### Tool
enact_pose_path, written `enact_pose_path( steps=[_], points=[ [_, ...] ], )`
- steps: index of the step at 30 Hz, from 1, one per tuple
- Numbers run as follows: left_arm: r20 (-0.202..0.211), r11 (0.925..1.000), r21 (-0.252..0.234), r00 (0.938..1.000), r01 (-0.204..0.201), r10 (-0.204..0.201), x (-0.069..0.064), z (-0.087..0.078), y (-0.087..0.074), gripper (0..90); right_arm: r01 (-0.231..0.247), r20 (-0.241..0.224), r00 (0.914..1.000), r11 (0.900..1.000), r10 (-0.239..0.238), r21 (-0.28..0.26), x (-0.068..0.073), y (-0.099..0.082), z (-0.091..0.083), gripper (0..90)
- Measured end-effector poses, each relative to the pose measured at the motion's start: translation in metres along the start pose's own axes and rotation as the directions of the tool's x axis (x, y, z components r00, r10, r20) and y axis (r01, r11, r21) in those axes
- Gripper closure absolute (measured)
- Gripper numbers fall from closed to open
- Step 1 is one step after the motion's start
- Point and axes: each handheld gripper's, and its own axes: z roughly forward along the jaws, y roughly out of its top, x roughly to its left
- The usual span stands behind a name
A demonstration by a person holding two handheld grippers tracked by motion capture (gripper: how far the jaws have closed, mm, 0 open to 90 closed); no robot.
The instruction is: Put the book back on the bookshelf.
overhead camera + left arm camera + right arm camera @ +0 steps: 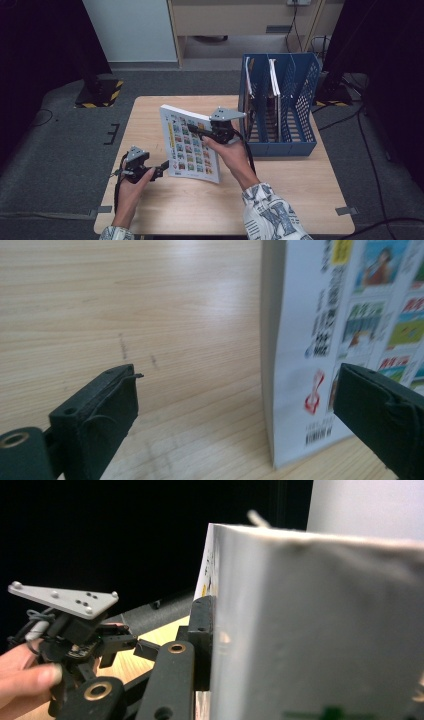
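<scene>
High view: book (190, 145) tilted on table (280, 185), left of blue rack (280, 105).
Right gripper (196, 131): clamps the book.
Left gripper (161, 167): jaws spread, just beside the book's corner.

floor: grey carpet (60, 150) | table (300, 180): light wood | back: pale cabinet (240, 17) (dark sides)

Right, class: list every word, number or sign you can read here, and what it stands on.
No text can be quoted.
Book cover: columns of print beside the small pictures, too blurred to read.
Book, lower corner: a red emblem and a barcode, digits too small.
Blue file rack: no lettering visible.
</scene>
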Motion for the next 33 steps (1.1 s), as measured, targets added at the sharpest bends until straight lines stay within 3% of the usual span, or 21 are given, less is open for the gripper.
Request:
enact_pose_path(
  steps=[6,14,22,26,33],
  points=[
    [-0.019,0.9986,0.032,0.999,0.041,-0.041,0.011,-0.001,-0.005,4.1,0.006,0.007,1.0,0.9996,-0.006,-0.026,0.001,0.006,-0.005,74.0],
    [-0.051,0.9971,0.054,0.9974,0.053,-0.051,0.016,-0.001,-0.008,4.4,0.029,0.025,0.9993,0.9991,-0.028,-0.032,0.0,0.014,-0.013,74.0],
    [-0.094,0.9944,0.104,0.9956,0.017,-0.007,0.018,0.004,-0.013,5.1,0.031,0.045,0.9986,0.9986,-0.029,-0.043,-0.005,0.016,-0.023,74.0],
    [-0.114,0.9876,0.156,0.993,-0.013,0.031,0.018,0.01,-0.017,5.1,0.032,0.05,0.9983,0.9981,-0.029,-0.053,-0.006,0.018,-0.029,74.0],
    [-0.13,0.9849,0.172,0.9907,-0.017,0.04,0.017,0.014,-0.019,4.4,0.036,0.06,0.9977,0.9969,-0.031,-0.07,-0.008,0.02,-0.042,73.9]
  ],
)
